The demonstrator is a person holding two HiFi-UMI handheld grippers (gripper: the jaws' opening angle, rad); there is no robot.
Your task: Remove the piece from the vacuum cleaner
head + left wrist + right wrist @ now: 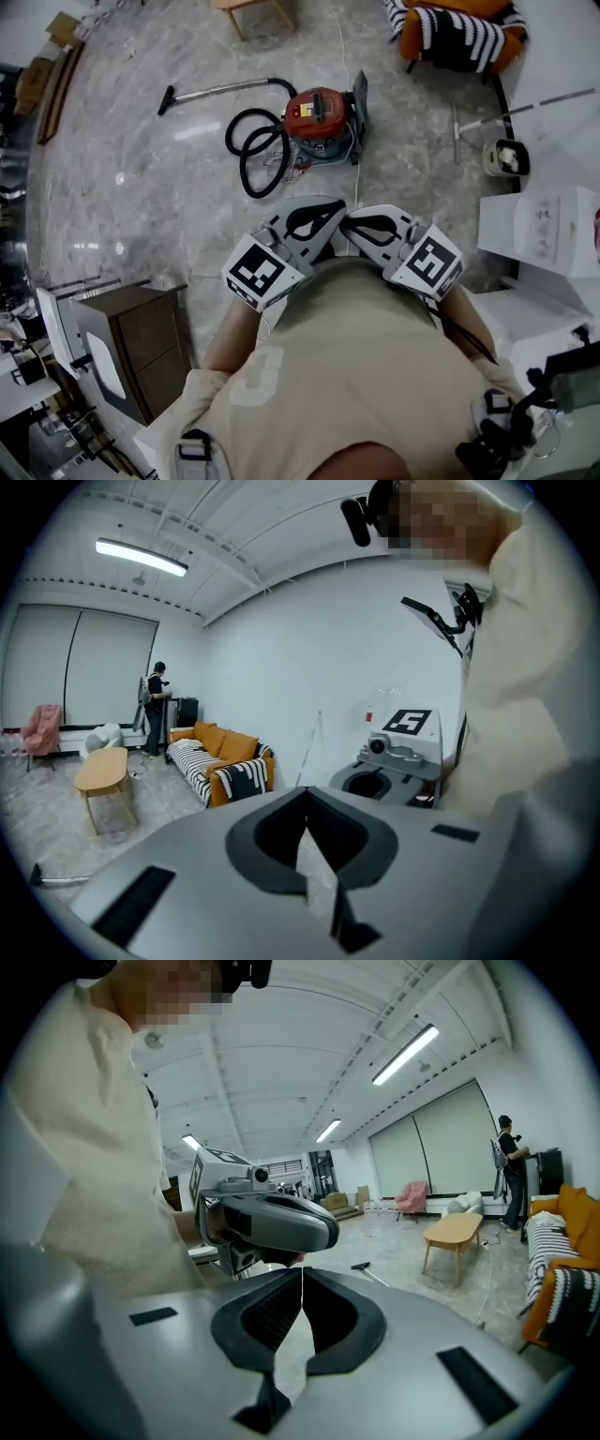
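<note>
The red vacuum cleaner [319,114] stands on the marble floor ahead of me. Its black hose [258,150] lies coiled to its left, and a metal wand with a floor nozzle [217,91] stretches further left. A person holds both grippers close to the chest, well short of the vacuum. The left gripper [330,217] and right gripper [361,225] point towards each other, tips nearly meeting. In the left gripper view its jaws [307,803] are shut on nothing. The right gripper [302,1279] is likewise shut and empty, with the left gripper [267,1222] just beyond it.
An orange sofa with a striped blanket [459,33] is at the back right, with a wooden table [253,9] at the back. A dark cabinet [141,342] stands at my left, and a small bin [506,157] and white boxes [539,230] at my right. A person [155,710] stands far off.
</note>
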